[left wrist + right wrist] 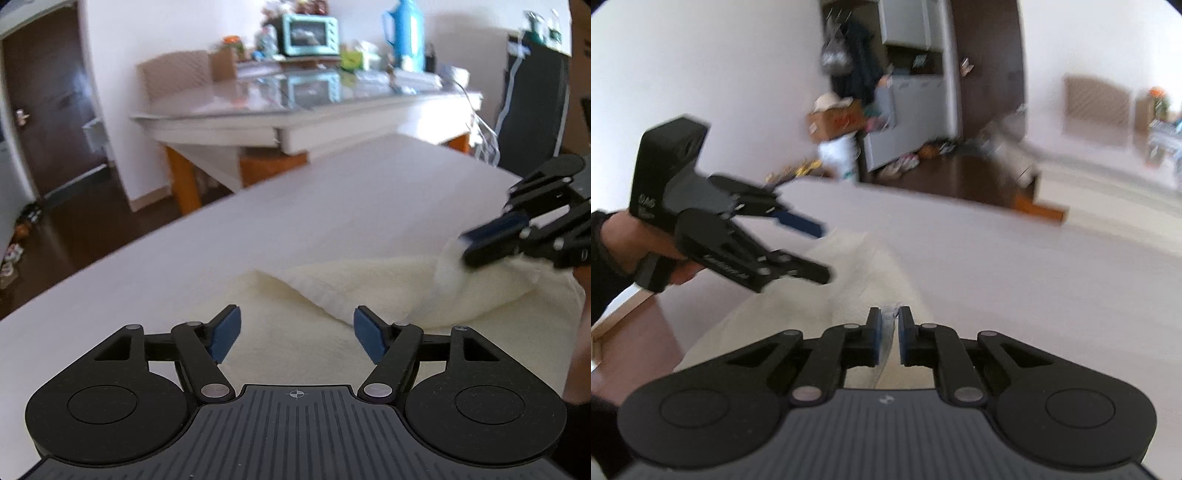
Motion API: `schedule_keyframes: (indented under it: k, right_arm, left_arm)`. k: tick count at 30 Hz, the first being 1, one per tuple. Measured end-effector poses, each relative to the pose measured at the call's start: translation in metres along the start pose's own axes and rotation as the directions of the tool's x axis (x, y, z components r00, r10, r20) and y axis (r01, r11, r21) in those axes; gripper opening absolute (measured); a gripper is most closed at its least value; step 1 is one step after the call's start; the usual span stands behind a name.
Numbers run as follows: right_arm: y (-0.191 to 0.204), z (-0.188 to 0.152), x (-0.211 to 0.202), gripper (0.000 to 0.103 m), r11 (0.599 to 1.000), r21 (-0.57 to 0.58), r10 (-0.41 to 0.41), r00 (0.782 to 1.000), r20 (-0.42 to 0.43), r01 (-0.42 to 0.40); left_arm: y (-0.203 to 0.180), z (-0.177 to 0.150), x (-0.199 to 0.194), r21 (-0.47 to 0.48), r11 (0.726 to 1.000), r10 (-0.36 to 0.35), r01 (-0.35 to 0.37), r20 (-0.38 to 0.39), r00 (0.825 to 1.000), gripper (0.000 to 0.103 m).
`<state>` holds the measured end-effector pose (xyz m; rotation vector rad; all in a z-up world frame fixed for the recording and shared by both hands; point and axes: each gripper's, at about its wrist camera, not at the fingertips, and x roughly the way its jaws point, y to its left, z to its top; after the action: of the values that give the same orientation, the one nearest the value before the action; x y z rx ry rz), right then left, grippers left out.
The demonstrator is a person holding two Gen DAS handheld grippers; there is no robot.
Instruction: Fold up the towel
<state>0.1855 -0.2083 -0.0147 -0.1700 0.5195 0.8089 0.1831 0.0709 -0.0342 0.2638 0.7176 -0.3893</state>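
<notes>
Right tool (pixel 887 334) pinches the towel (pixel 369 291) edge; left tool (pixel 297 334) gapes empty above it.

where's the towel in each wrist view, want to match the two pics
Left wrist view: the cream towel lies across the lower middle and right, ahead of the open left gripper, one end lifted by the right gripper.
Right wrist view: the towel runs up the centre from the right gripper, which pinches its edge.
Shared landmark: the white table under it.
</notes>
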Motion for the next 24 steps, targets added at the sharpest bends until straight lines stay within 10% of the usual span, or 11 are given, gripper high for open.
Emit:
schedule_keyframes:
  k: [9,18,24]
  right_arm:
    - [-0.060,0.004,0.035,0.011,0.958,0.035,-0.286,0.958,-0.008,0.286]
    - [-0.078,-0.003,0.079,0.012,0.943,-0.040,-0.333,0.939,-0.083,0.331]
    - [-0.071,-0.001,0.060,0.036,0.946,-0.024,-0.323,0.944,-0.068,0.322]
  left_arm:
    - [0.013,-0.001,-0.002,-0.019,0.999,0.040,-0.040,0.000,0.999,0.075]
    - [0.016,0.001,0.015,-0.029,0.998,0.062,-0.063,-0.008,0.998,0.075]
    - [0.019,0.004,0.008,-0.057,0.995,0.079,-0.078,0.010,0.997,0.076]
